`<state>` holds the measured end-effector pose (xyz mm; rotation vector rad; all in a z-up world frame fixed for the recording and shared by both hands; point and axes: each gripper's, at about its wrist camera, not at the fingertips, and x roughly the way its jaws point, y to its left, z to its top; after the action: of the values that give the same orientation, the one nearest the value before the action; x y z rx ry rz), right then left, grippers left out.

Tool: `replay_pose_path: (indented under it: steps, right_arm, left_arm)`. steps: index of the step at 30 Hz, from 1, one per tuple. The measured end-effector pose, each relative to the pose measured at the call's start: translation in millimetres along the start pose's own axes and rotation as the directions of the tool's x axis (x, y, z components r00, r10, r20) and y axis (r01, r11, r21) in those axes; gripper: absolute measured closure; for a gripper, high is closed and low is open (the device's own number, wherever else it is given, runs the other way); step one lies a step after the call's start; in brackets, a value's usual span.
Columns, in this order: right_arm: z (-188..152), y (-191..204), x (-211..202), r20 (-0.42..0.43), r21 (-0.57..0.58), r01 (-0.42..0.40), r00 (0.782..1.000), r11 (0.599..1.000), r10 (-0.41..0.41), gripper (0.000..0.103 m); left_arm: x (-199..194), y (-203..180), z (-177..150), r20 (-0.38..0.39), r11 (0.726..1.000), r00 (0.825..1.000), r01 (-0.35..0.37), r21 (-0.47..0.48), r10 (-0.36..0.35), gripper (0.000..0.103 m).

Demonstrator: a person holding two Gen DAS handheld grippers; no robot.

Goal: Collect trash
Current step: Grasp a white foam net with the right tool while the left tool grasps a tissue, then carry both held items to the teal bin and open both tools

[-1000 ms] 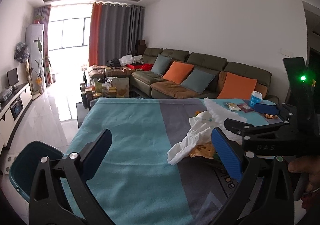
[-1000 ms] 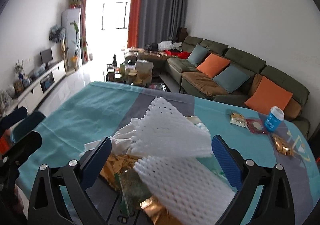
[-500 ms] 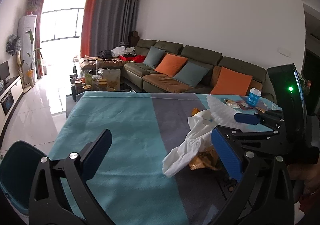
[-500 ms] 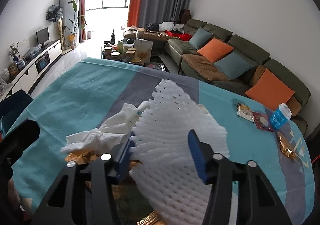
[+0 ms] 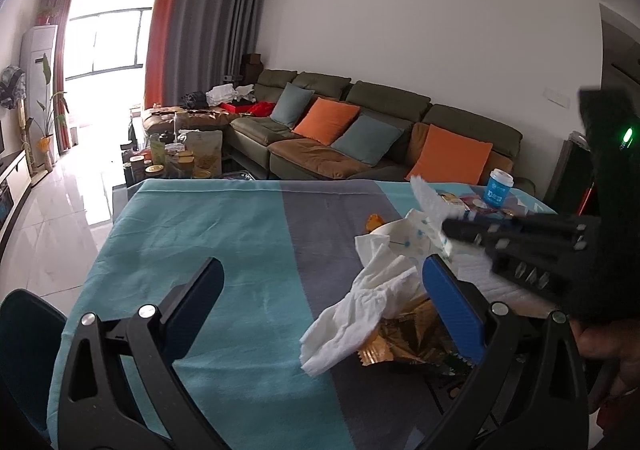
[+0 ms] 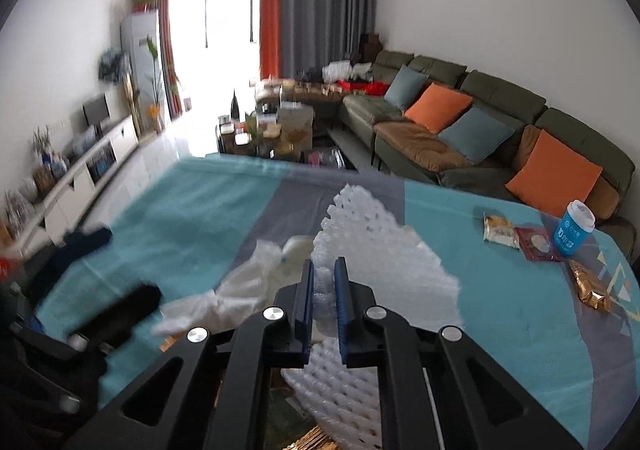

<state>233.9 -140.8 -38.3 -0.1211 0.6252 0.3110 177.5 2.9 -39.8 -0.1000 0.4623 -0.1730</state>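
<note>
The right tool (image 6: 323,286) has its two blue pads pressed together on the white foam net (image 6: 380,262). The net sticks up in front of the tool and hangs down under it. Just to its left lies a crumpled white tissue (image 6: 224,298), and gold wrappers (image 5: 404,334) lie below the tissue.

The left tool (image 5: 320,302) has its pads wide apart and holds nothing. It hangs over the surface (image 5: 224,234), which has a teal and gray cloth on it. The trash pile sits right in front of its right pad.

Farther off to the right of the right tool lie a pale snack pack (image 6: 498,232), a dark red pack (image 6: 536,244) and a gold wrapper (image 6: 590,284). A blue cup (image 6: 574,228) with a white lid stands behind them. It has white writing with a "10" on it; the rest is too small to read.

Past the surface is a green sofa (image 6: 480,98) with orange and teal pillows.
</note>
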Motion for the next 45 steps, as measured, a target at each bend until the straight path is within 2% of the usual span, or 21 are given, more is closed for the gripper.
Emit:
replay_pose_path:
  steps: [4, 7, 14, 17, 18, 19, 22, 25, 27, 28, 30, 33, 37, 45]
  right_arm:
    - [10, -15, -15, 0.055, 0.065, -0.023, 0.998, 0.998, 0.02, 0.095]
    - [14, -26, -25, 0.099, 0.096, -0.012, 0.995, 0.995, 0.002, 0.095]
    - [17, -30, -32, 0.124, 0.104, -0.022, 0.992, 0.994, 0.009, 0.095]
    - [16, -31, -30, 0.123, 0.109, -0.025, 0.992, 0.994, 0.012, 0.095]
    - [16, -31, -30, 0.122, 0.112, -0.027, 0.992, 0.993, 0.014, 0.095]
    - [15, -32, -30, 0.122, 0.114, -0.027, 0.992, 0.993, 0.013, 0.095]
    - [14, -36, -29, 0.123, 0.117, -0.027, 0.992, 0.993, 0.013, 0.095]
    - [12, -38, -30, 0.12, 0.121, -0.023, 0.993, 0.992, 0.009, 0.095]
    - [10, -39, -30, 0.118, 0.125, -0.021, 0.993, 0.992, 0.006, 0.095]
    - [10, -38, -31, 0.12, 0.124, -0.019, 0.993, 0.992, 0.004, 0.095]
    - [9, -38, -31, 0.119, 0.126, -0.019, 0.993, 0.992, 0.004, 0.095]
    - [10, -38, -32, 0.123, 0.124, -0.019, 0.992, 0.992, 0.004, 0.095]
    - [9, -39, -37, 0.133, 0.125, -0.016, 0.991, 0.992, -0.001, 0.095]
    - [9, -36, -48, 0.158, 0.122, -0.017, 0.987, 0.992, -0.003, 0.095]
  left_arm:
    - [6, -5, 0, -0.021, 1.0, 0.999, 0.03, 0.006, -0.03, 0.005]
    - [13, -7, -1, -0.045, 0.999, 0.998, 0.046, 0.013, -0.045, 0.005]
    - [38, -10, -4, -0.13, 0.997, 0.989, 0.07, 0.019, -0.067, 0.007]
    - [48, -12, -4, -0.168, 0.997, 0.983, 0.079, 0.016, -0.075, 0.018]
    - [51, -12, -4, -0.177, 0.996, 0.98, 0.089, 0.013, -0.085, 0.029]
    - [55, -13, -5, -0.194, 0.996, 0.977, 0.091, 0.012, -0.087, 0.034]
    - [64, -13, -4, -0.222, 0.994, 0.969, 0.109, 0.003, -0.105, 0.044]
    - [65, -15, -5, -0.222, 0.994, 0.969, 0.109, 0.009, -0.104, 0.059]
    - [67, -14, -5, -0.228, 0.994, 0.968, 0.105, 0.011, -0.1, 0.065]
    - [68, -14, -5, -0.232, 0.994, 0.967, 0.107, 0.004, -0.103, 0.074]
    - [66, -14, -4, -0.224, 0.994, 0.968, 0.112, -0.006, -0.11, 0.078]
    - [68, -15, -7, -0.247, 0.991, 0.96, 0.133, -0.004, -0.13, 0.096]
    - [67, -16, -9, -0.248, 0.989, 0.958, 0.146, -0.001, -0.142, 0.099]
    - [42, 0, 7, -0.144, 0.99, 0.98, 0.135, -0.035, -0.139, 0.1]
